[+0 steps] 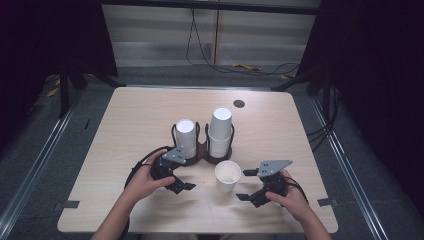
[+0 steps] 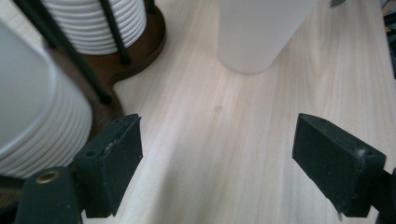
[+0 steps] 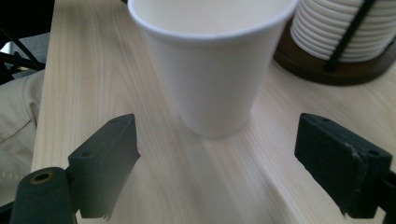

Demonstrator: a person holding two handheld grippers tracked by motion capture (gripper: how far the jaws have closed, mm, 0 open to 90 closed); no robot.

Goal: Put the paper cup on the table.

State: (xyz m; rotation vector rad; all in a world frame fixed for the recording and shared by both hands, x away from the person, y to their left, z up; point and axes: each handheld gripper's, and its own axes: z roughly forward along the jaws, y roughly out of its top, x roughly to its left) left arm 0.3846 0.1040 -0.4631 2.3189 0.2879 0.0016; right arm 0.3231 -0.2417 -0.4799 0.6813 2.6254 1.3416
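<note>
A single white paper cup (image 1: 227, 176) stands upright and empty on the wooden table (image 1: 140, 115), in front of a dark holder (image 1: 202, 152). The holder carries two stacks of upturned white cups, a shorter left stack (image 1: 185, 136) and a taller right stack (image 1: 220, 131). My right gripper (image 1: 245, 184) is open just right of the single cup (image 3: 212, 70). Its jaws (image 3: 217, 168) stand wide, short of the cup's base, and nothing is between them. My left gripper (image 1: 187, 176) is open beside the holder's base (image 2: 140, 51), with the single cup (image 2: 261, 32) farther ahead and bare table between its jaws (image 2: 217, 168).
A dark round grommet (image 1: 239, 104) sits near the table's far edge. Cables (image 1: 250, 67) lie on the floor behind the table. Black frame legs (image 1: 65, 85) stand at the back left. In the right gripper view a beige fabric fold (image 3: 16, 121) shows past the table's edge.
</note>
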